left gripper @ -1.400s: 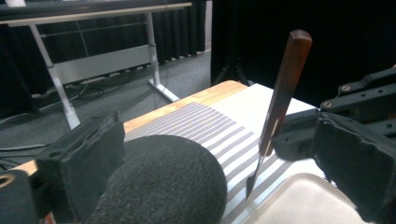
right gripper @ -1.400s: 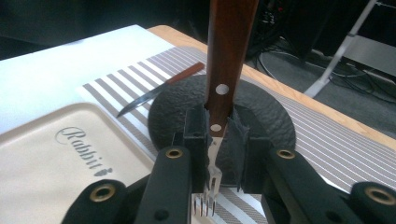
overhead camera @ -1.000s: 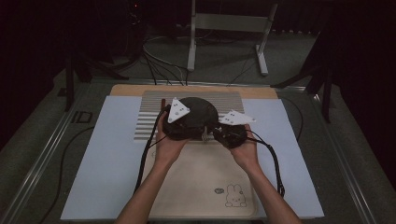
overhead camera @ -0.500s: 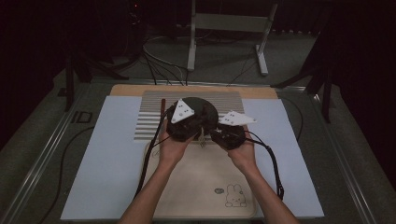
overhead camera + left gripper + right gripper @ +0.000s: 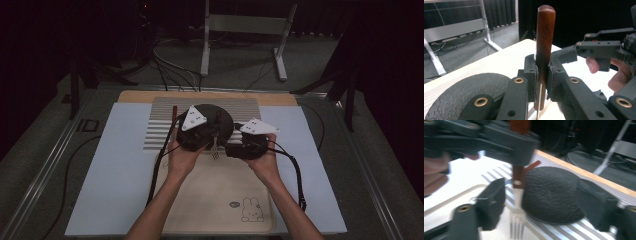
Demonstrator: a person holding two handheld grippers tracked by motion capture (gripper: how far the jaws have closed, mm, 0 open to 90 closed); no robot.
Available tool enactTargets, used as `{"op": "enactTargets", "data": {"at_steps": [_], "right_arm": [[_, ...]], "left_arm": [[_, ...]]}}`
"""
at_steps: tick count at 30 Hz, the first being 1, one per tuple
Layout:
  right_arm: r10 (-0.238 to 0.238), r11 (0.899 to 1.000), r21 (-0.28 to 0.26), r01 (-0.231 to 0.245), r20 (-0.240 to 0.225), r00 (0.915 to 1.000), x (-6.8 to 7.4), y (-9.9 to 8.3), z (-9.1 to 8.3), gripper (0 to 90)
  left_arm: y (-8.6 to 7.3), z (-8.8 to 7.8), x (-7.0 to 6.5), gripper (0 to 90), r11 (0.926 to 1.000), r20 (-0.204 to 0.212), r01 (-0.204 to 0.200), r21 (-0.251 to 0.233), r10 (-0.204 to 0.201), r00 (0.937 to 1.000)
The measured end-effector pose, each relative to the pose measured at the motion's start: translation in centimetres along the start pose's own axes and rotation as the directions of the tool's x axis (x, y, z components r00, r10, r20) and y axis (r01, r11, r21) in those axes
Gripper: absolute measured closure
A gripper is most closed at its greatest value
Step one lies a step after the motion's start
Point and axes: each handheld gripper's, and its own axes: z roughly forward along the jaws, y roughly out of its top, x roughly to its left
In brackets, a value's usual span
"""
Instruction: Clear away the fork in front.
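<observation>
High view shows the worktop [image 5: 60, 165] covered by a pale blue sheet [image 5: 115, 175], with a striped mat [image 5: 160, 125] at the back and a beige placemat [image 5: 215, 195] with a rabbit drawing in front. At left of centre, the left claw [image 5: 202, 131] is held in the person's left hand [image 5: 182, 157] over the near edge of a round black plate [image 5: 220, 120] that lies on the striped mat. Left gripper view shows its jaws closed on the brown wooden handle of a fork [image 5: 544, 45], the handle standing upright between the pads. Right gripper view shows the same fork [image 5: 517, 220] with its metal tines pointing down toward the beige placemat, just beside the black plate [image 5: 551, 192]. A second brown stick [image 5: 174, 111] lies on the striped mat left of the plate. Further right, the right claw [image 5: 235, 149] sits in the right hand [image 5: 262, 162]; its jaws stand wide apart, with the fork between them but not touched.
</observation>
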Motion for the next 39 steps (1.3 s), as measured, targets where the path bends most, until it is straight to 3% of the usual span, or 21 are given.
{"op": "enactTargets", "data": {"at_steps": [5, 14, 29, 39], "right_arm": [[0.02, 0.999, 0.024, -0.022, 0.07, 0.9973, -0.9, -0.2, -0.3, 11.8], [0.022, 0.999, 0.028, -0.026, 0.162, 0.9866, -2.4, -0.7, -1.4, 11.0], [0.048, 0.998, 0.02, -0.056, 0.303, 0.9518, -5.1, -2.2, -3.5, 10.8], [0.104, 0.994, 0.005, -0.113, 0.344, 0.9331, -6.9, -4.0, -5.3, 10.8]], "left_arm": [[0.0, -0.7, 0.3, 80.2, 1.0, 0.006, 0.003, 0.007, -0.003, 1.0], [-0.2, -2.1, 1.1, 80.2, 0.9995, -0.005, 0.024, 0.019, -0.024, 0.9997], [-1.1, -4.4, 2.2, 80.1, 0.998, 0.032, 0.043, 0.046, -0.045, 0.9985], [-1.4, -6.4, 2.8, 80.1, 0.9963, 0.057, 0.054, 0.067, -0.058, 0.9967]]}}
